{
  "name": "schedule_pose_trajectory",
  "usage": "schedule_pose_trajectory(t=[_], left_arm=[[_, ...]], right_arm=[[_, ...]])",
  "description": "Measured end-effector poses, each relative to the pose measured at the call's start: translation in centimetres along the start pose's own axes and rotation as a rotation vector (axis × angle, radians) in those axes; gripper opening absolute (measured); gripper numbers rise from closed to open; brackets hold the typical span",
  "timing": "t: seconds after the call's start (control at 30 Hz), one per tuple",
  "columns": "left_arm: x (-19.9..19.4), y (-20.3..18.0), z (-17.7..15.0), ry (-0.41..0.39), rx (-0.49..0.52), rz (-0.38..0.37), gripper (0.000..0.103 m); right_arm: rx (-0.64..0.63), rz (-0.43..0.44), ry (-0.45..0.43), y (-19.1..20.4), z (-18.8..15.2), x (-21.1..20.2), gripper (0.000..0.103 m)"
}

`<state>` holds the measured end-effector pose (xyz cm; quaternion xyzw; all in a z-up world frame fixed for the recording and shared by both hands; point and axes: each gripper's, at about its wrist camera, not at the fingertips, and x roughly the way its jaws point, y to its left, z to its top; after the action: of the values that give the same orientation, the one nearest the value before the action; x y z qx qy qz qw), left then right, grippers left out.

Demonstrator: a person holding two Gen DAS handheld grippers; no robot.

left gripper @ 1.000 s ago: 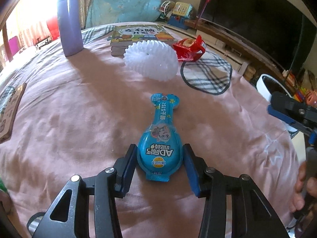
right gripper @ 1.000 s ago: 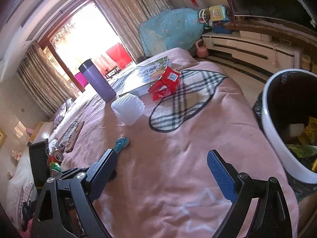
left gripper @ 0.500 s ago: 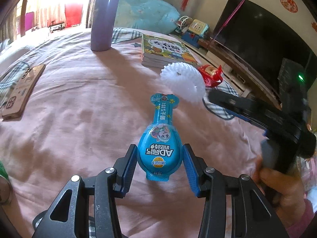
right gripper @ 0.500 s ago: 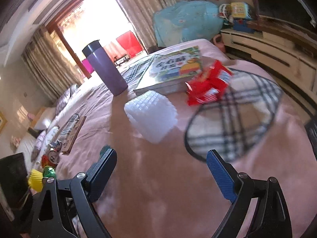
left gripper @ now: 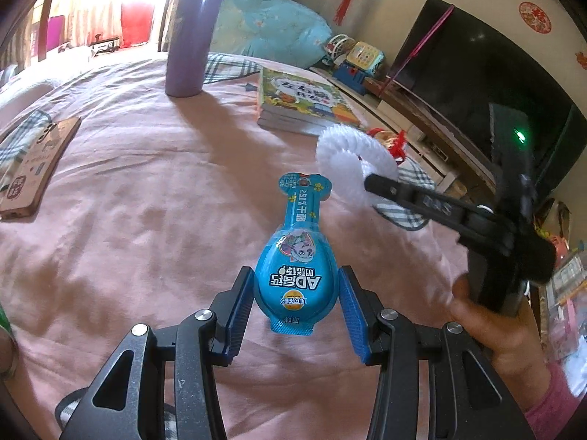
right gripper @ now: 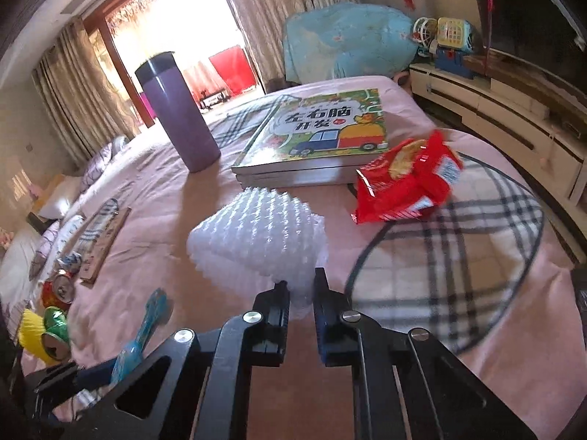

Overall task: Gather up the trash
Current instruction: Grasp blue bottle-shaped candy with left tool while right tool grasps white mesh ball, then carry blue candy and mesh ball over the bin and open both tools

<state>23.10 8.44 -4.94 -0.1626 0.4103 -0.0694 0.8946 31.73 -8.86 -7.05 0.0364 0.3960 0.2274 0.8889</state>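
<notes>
In the left wrist view the left gripper [left gripper: 296, 304] has its jaws spread to either side of the round end of a blue snack packet [left gripper: 298, 258] lying on the pink bedspread [left gripper: 146, 201]; the pads sit just beside the packet, and I cannot tell whether they touch it. To take it well, close squarely on the fat end so the flat packet does not slip out sideways, and lift without dragging the cloth. The same view shows the right gripper [left gripper: 370, 183] reaching in against a white foam net [left gripper: 348, 161]. In the right wrist view the right gripper [right gripper: 301, 293] has its jaws drawn close together, pinching the near edge of the foam net [right gripper: 256, 238], which rests on the bedspread near a red snack bag [right gripper: 407, 179] and a stack of books [right gripper: 319, 139]. The net is soft and springy, so a deeper bite would likely hold better than this edge grip; raise it slowly. No bin shows in either view.
</notes>
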Motion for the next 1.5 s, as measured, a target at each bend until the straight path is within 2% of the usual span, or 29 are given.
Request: schedule_pose_trajectory(t=[0.33, 0.8, 1.5], left_arm=[[0.4, -5.1, -0.5, 0.004, 0.073, -0.076, 0.045], [1.8, -13.4, -2.1, 0.046, 0.216, -0.165, 0.045], [2.4, -21.0, -3.3, 0.062, 0.342, -0.187, 0.045]], right_arm=[[0.081, 0.025, -0.035, -3.7, -3.6, -7.1, 0.012], [0.253, -0.078, -0.151, -11.9, -9.1, -17.7, 0.012], [0.369, -0.161, -0.246, -17.3, -12.1, -23.6, 0.012]])
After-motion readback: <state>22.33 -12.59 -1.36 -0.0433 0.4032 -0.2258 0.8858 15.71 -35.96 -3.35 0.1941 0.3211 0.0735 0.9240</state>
